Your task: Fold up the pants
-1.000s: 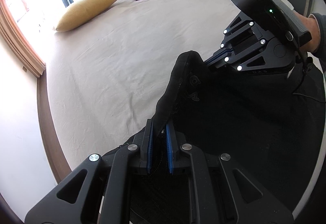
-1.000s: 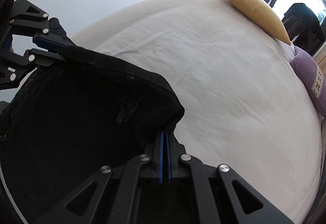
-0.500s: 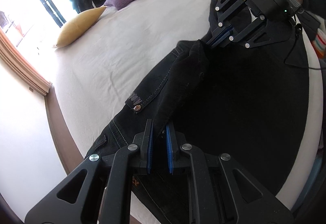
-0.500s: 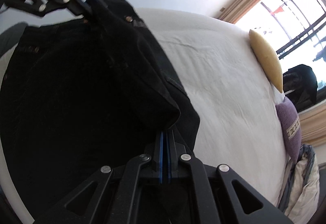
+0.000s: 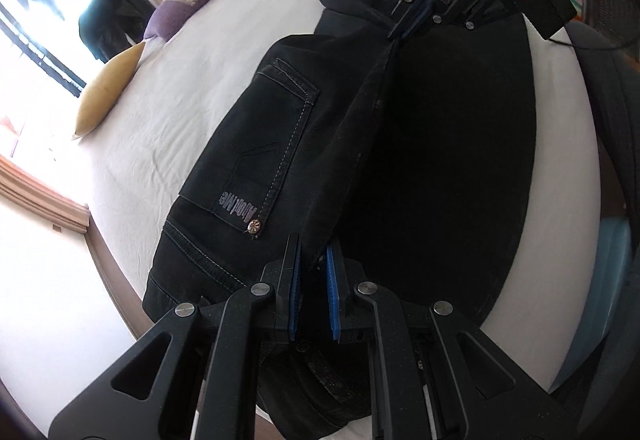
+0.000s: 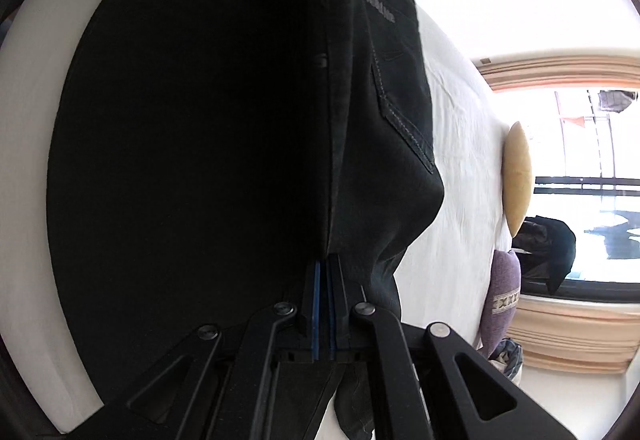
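Black denim pants [image 5: 288,143], pale-stitched with a riveted back pocket, stretch above a wrinkled white bed [image 5: 168,111], the left gripper [image 5: 313,280] and right gripper [image 6: 325,288] each clamped on a folded edge.

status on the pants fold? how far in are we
Early. Done: both grippers have hold of the black pants, lifted over the white bed. In hand: left gripper and right gripper pinch one fabric edge stretched between them, a back pocket panel draping off to one side, so a lengthwise fold is forming. Left: lay it flat, then the cross folds; no finished fold visible.
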`<control>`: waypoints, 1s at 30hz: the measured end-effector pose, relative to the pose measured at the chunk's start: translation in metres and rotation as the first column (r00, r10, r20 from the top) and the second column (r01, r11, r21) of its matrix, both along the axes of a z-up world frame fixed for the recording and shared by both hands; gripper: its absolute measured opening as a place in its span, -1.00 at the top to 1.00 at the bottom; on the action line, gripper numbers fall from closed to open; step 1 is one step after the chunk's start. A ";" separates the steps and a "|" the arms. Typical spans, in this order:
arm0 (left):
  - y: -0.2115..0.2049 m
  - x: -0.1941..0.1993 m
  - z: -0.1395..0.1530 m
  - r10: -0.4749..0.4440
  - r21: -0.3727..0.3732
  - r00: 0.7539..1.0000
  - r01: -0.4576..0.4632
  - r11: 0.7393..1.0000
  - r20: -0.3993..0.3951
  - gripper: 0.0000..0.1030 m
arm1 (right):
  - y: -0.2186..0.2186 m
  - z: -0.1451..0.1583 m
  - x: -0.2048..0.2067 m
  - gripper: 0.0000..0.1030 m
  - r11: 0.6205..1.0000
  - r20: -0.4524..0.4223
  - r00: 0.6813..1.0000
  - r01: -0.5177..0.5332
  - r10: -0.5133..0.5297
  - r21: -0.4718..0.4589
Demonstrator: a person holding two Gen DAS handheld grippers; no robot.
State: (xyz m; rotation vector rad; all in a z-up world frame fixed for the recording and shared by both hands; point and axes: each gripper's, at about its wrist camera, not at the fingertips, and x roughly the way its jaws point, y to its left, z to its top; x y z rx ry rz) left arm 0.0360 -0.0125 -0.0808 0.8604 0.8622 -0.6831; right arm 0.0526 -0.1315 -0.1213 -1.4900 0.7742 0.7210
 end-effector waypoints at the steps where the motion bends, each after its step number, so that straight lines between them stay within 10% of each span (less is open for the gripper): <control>1: -0.003 -0.006 -0.004 -0.019 0.016 1.000 0.019 1.000 0.000 0.81 | -0.006 -0.008 0.012 0.93 0.999 0.004 1.000 -0.026 0.026 -0.028; 30: -0.008 -0.044 -0.057 -0.190 0.158 0.980 0.196 0.968 -0.049 0.81 | 0.032 -0.037 -0.036 0.93 0.996 -0.013 0.998 -0.069 0.068 -0.064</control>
